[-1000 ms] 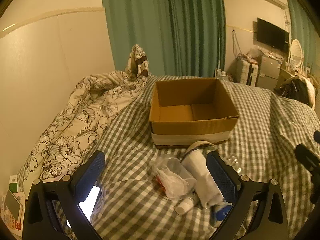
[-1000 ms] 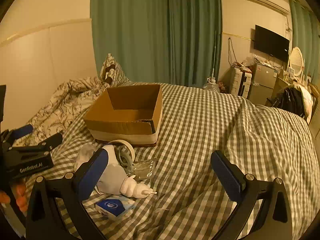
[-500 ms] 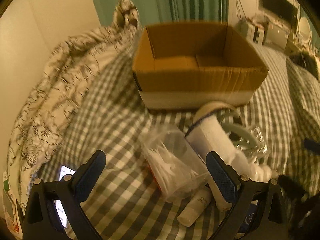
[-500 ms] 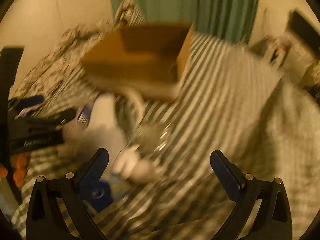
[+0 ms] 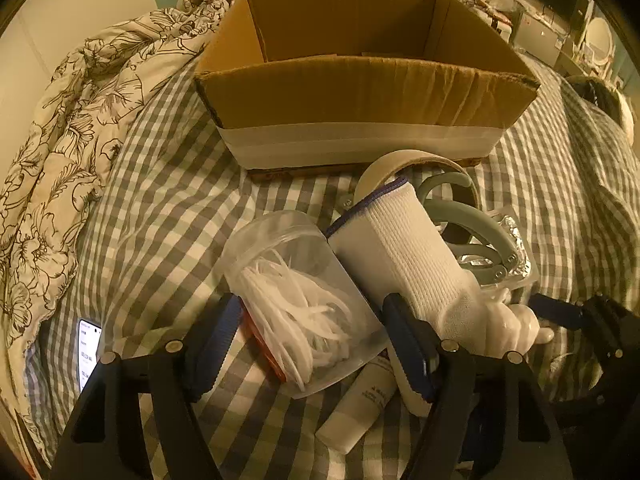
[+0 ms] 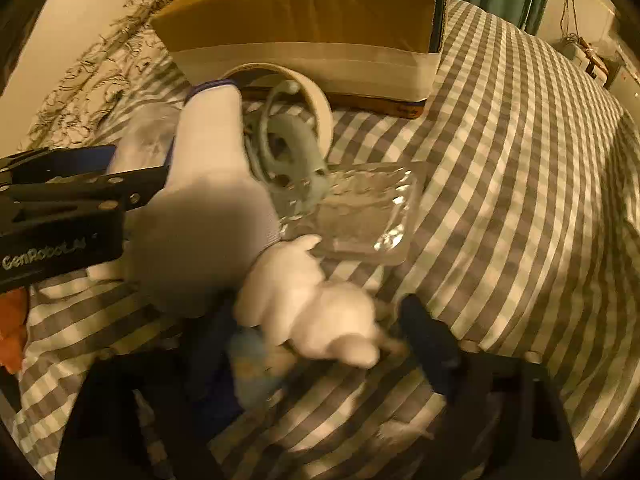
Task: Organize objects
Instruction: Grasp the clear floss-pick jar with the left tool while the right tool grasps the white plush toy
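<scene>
A pile of objects lies on the checked bedspread [image 5: 168,184] in front of an open cardboard box [image 5: 360,92]. My left gripper [image 5: 312,340] is open, its fingers on either side of a clear plastic bag of white strips [image 5: 304,300]. A white sock [image 5: 404,256] lies to its right, over a tape roll [image 5: 384,164] and grey scissors [image 5: 472,220]. A white tube [image 5: 360,404] lies below the bag. My right gripper [image 6: 320,332] is open around the white fingers of a glove [image 6: 308,312]; the sock [image 6: 208,208] and a clear plastic tray [image 6: 364,212] lie ahead.
A floral duvet [image 5: 68,140] is heaped at the left. A lit phone [image 5: 89,352] lies on the bed by my left finger. The box [image 6: 304,28] stands just beyond the pile. The left gripper's body [image 6: 60,216] shows at the left of the right wrist view.
Both grippers have dropped down and forward onto the pile. The left fingers have narrowed around the plastic bag, and the right fingers have narrowed around the glove.
</scene>
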`<action>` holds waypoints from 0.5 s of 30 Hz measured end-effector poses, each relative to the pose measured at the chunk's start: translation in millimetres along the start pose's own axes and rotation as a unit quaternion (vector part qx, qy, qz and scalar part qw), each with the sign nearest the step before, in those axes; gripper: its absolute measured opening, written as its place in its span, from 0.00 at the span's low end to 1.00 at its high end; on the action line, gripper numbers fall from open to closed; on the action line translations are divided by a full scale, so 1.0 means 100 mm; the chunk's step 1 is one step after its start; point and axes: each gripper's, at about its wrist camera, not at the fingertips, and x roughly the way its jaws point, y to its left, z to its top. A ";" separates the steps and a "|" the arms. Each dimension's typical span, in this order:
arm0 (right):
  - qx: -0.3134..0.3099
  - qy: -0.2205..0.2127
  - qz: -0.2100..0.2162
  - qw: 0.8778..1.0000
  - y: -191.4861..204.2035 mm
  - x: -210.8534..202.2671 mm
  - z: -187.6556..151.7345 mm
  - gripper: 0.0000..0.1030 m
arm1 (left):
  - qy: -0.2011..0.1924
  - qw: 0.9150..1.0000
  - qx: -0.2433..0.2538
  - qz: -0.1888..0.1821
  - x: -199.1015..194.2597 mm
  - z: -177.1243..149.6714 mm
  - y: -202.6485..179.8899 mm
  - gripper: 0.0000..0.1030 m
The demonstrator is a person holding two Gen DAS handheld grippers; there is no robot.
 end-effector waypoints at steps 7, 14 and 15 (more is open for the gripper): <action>0.015 -0.029 -0.042 0.999 -0.02 -0.22 -0.19 0.66 | -0.021 0.998 -0.038 -0.051 -0.31 -0.17 0.17 0.59; 0.039 -0.069 -0.068 0.995 -0.07 -0.53 -0.28 0.66 | -0.036 0.995 -0.053 -0.071 -0.53 -0.27 0.24 0.49; 0.040 -0.076 -0.067 0.994 -0.08 -0.59 -0.29 0.66 | -0.045 0.995 -0.050 -0.070 -0.58 -0.28 0.23 0.25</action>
